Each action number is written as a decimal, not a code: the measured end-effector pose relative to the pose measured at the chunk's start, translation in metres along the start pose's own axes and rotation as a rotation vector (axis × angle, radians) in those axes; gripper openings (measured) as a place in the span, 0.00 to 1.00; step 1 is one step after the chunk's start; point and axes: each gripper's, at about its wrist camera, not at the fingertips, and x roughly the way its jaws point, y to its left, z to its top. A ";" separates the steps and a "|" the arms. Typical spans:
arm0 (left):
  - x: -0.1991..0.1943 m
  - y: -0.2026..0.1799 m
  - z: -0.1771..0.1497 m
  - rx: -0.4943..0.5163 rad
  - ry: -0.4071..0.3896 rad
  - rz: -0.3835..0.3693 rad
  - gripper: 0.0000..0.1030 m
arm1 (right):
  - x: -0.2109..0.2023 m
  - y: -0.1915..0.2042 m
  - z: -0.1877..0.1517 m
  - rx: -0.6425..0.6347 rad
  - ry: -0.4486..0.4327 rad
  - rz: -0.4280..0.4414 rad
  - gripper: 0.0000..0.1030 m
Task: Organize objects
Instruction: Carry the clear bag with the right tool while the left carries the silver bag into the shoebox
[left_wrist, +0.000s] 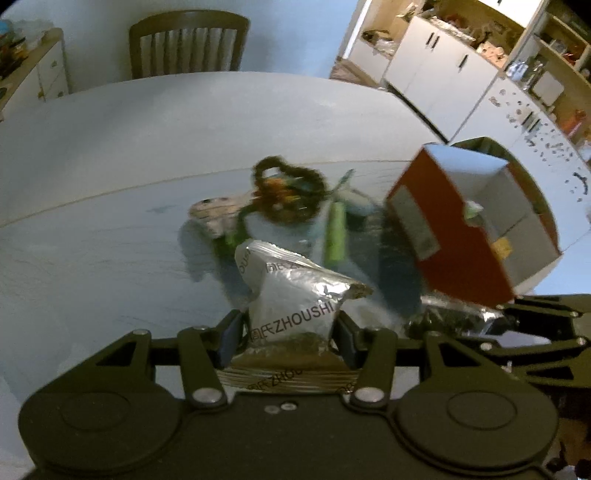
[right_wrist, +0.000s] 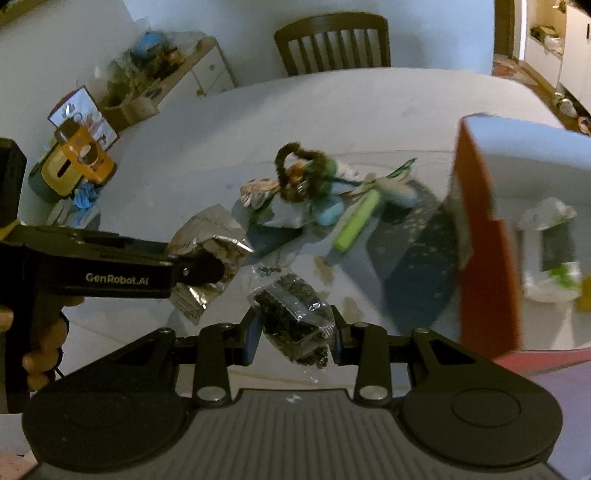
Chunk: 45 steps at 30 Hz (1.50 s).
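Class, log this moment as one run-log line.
left claw: holds silver packet | right claw: holds clear bag | box: open

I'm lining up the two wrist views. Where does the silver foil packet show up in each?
Left wrist view: the silver foil packet sits bottom centre, clamped by the left gripper.
Right wrist view: the same packet is at middle left, held by the left gripper reaching in from the left edge.
Shared landmark: the green tube lying on the table, beside the orange box.

The orange box (right_wrist: 487, 258) runs off the right edge, and the tangled toy pile (left_wrist: 284, 195) is too blurry to sort out.
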 end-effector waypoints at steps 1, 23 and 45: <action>-0.003 -0.006 0.001 0.004 -0.005 -0.006 0.51 | -0.007 -0.004 0.000 0.000 -0.007 -0.001 0.35; -0.006 -0.158 0.028 0.155 -0.053 -0.065 0.49 | -0.103 -0.133 0.001 0.117 -0.125 -0.068 0.35; 0.050 -0.141 0.009 0.148 0.043 -0.014 0.81 | -0.111 -0.236 0.004 0.177 -0.137 -0.133 0.35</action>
